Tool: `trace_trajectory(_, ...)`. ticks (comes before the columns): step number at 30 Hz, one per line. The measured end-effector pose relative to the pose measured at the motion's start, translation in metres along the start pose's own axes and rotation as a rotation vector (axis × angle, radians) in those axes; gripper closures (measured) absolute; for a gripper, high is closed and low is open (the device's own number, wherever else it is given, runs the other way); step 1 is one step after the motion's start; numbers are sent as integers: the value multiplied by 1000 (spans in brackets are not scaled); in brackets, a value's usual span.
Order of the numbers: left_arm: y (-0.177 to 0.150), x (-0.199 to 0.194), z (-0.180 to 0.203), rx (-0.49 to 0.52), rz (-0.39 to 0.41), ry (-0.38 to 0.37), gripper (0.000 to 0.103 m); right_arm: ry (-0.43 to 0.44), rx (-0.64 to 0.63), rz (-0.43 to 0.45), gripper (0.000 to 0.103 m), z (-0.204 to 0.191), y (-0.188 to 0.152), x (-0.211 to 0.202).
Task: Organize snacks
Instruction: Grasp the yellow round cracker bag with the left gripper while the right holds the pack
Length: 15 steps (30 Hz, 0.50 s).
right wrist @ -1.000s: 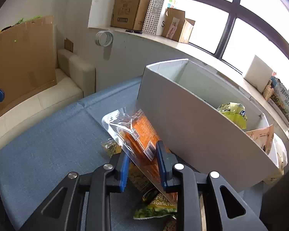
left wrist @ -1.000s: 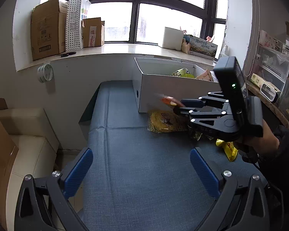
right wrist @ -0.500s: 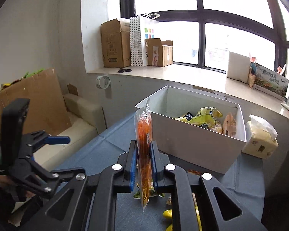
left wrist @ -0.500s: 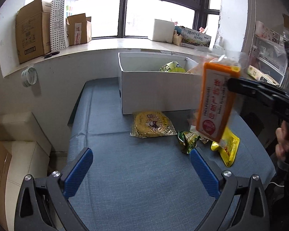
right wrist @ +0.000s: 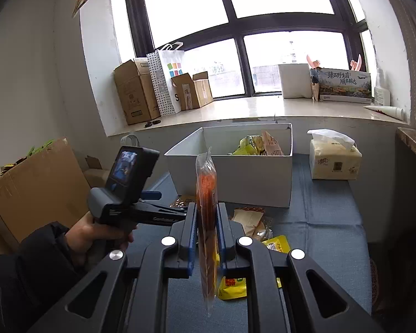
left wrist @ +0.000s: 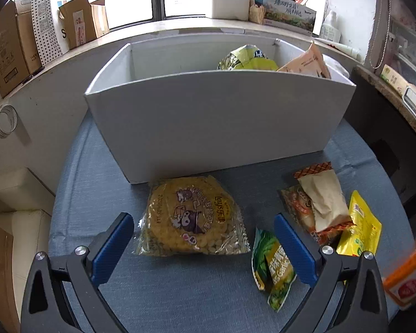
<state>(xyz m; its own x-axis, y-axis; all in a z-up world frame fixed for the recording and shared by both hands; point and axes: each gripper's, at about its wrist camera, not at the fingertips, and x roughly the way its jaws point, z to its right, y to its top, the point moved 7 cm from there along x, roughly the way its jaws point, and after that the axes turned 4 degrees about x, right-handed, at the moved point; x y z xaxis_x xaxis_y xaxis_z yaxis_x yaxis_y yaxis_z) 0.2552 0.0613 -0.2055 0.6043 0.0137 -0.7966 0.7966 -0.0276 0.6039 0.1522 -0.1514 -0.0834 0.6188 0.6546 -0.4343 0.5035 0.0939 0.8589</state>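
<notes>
Left wrist view: left gripper (left wrist: 205, 245) spread wide, blue ribbed pads (left wrist: 112, 244) on black plastic arms, nothing between them. Hovering low over the blue woven cloth table top (left wrist: 97, 177). Lying flat ahead, between the pads, a crinkly clear round-printed yellow chip bag (left wrist: 192, 217), its far edge just at the base of the smooth white rectangular cardboard box (left wrist: 216, 122). Inside the box, against its right end, a glossy yellow-green foil packet (left wrist: 246, 59) and a pale orange paper-like pouch (left wrist: 307, 62), both poking above the rim. To the right on the cloth, a slim green foil pea packet (left wrist: 273, 263), a beige pillow-shaped wrapper with orange serrated ends (left wrist: 323, 199) lying over another orange packet, and a flat bright yellow sachet (left wrist: 362, 224). At the far right edge, blurred, the orange noodle-like snack in clear film (left wrist: 410, 274).

Right wrist view: right gripper (right wrist: 206, 231) narrowed onto that same orange snack (right wrist: 207, 194), pinched edge-on and upright between blue pads, raised above the cloth, in front of the white box (right wrist: 235, 177). Left gripper body (right wrist: 130, 191) gripped by a bare hand (right wrist: 97, 236) at left. Soft tissue pack (right wrist: 334, 159) right of the box.
</notes>
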Motion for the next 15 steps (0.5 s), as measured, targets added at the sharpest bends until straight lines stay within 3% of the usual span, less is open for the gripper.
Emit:
trace_trajectory(10, 3, 40, 1, 4, -65, 41, 3, -12, 68, 1, 90, 19, -12, -9)
trace_trajectory(12, 5, 39, -3, 35, -54, 122, 28, -8, 73, 2, 90, 20, -12, -9)
trace_trajectory(13, 6, 38, -2, 48, -54, 124, 29, -6, 72, 1, 90, 19, -12, -9)
trace_trajectory(15, 8, 31, -1, 49, -30, 94, 43, -9, 67, -2, 90, 16, -12, -8)
